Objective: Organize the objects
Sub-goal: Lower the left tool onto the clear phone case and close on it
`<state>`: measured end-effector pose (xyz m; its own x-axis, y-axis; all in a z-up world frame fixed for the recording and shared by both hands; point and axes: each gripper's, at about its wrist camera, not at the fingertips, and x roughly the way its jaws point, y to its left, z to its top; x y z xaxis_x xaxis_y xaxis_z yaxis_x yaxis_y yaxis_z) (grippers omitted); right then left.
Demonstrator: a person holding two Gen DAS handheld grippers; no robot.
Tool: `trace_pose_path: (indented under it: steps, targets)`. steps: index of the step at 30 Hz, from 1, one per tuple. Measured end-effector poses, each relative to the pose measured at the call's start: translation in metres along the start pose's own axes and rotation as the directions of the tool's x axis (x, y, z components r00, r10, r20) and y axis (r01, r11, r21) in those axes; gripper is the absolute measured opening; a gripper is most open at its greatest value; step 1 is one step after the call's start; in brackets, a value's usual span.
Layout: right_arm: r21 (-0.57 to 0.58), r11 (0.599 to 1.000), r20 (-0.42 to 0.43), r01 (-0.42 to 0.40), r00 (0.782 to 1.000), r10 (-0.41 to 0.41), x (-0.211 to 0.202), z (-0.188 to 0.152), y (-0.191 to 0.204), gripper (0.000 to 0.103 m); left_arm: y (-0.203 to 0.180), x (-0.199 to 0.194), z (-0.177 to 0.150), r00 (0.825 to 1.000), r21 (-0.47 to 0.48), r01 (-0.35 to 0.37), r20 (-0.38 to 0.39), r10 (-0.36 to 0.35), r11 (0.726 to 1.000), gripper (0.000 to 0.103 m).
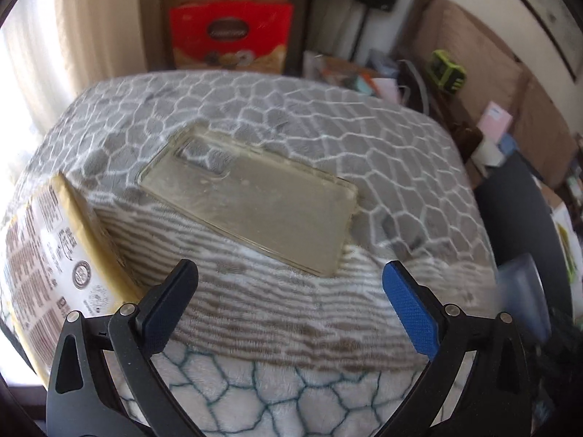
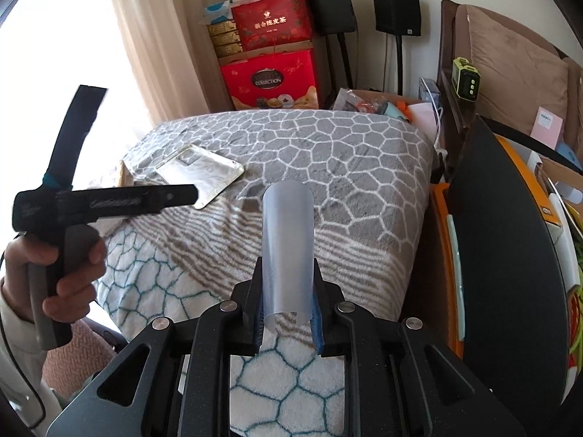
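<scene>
On patterned blanket (image 1: 364, 138), clear yellowed phone case (image 1: 255, 204) unsorted; L gripper (image 1: 288, 280) spread above, R gripper (image 2: 286, 306) clamped on translucent curved plastic sheet (image 2: 288, 240).

In your right wrist view, the lower red gift box (image 2: 269, 82) behind the bed carries a dark oval badge with the word "COLLECTION"; the line above that word is too small to read. The upper red box (image 2: 273, 18) stacked on it bears gold Chinese characters, "新会陈皮茶". In your left wrist view the same oval badge on the red box (image 1: 230, 32) is blurred beyond reading. The yellow-edged package (image 1: 47, 255) at the left of the bed shows dense printed lines and round symbols, none legible.
</scene>
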<state>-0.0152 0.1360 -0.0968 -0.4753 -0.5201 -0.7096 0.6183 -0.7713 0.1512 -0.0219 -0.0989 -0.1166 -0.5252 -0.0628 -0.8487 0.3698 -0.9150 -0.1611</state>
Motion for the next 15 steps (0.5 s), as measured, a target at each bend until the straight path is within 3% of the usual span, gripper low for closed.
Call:
trace_pose_path:
  steps: [3, 5, 8, 12, 15]
  targets:
    - [-0.017, 0.999, -0.008, 0.031, 0.999, -0.032, 0.001, -0.003, -0.001, 0.020, 0.011, 0.014, 0.015, 0.999, -0.167, -0.017, -0.051, 0.009, 0.986, 0.101]
    - [-0.006, 1.000, -0.006, 0.027, 1.000, -0.027, 0.000, -0.006, -0.004, 0.020, 0.014, 0.019, 0.029, 0.997, -0.254, -0.070, -0.055, 0.058, 0.965, 0.101]
    - [0.018, 1.000, 0.005, 0.010, 1.000, -0.010, -0.003, -0.011, -0.008, 0.020, 0.011, 0.029, 0.046, 0.989, -0.290, -0.145, -0.075, 0.128, 0.946, 0.101]
    - [0.016, 1.000, 0.005, 0.007, 1.000, -0.007, -0.005, -0.014, -0.009, 0.020, 0.017, 0.053, 0.055, 0.968, -0.428, -0.246, -0.160, 0.195, 0.870, 0.103]
    - [0.018, 1.000, 0.005, 0.010, 1.000, -0.010, -0.007, -0.016, -0.011, 0.020, 0.016, 0.056, 0.055, 0.959, -0.475, -0.281, -0.176, 0.222, 0.834, 0.103]
